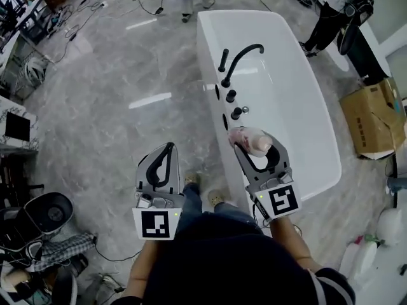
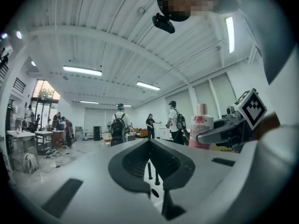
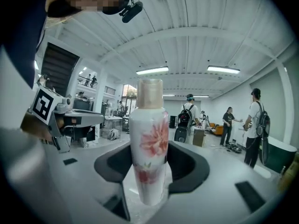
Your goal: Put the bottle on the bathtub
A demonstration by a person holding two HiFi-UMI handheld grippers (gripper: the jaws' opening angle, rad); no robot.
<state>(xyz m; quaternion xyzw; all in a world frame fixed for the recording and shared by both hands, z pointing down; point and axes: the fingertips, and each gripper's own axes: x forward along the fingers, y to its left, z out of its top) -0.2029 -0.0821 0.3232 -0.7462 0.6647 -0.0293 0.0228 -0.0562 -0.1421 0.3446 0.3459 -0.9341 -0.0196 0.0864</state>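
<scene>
A white bottle with a pink flower print and a beige cap is held upright between the jaws of my right gripper. It hangs over the near left rim of the white bathtub, just in front of the tap knobs. In the right gripper view the bottle fills the middle, and the right gripper is shut on its lower body. My left gripper is over the floor left of the tub, shut with nothing in it. The left gripper view shows its own tips meeting, with the bottle to the right.
A black curved faucet and small black knobs stand on the tub's left rim. A cardboard box lies right of the tub. A black fan-like device and cables are on the floor at left. People stand far off.
</scene>
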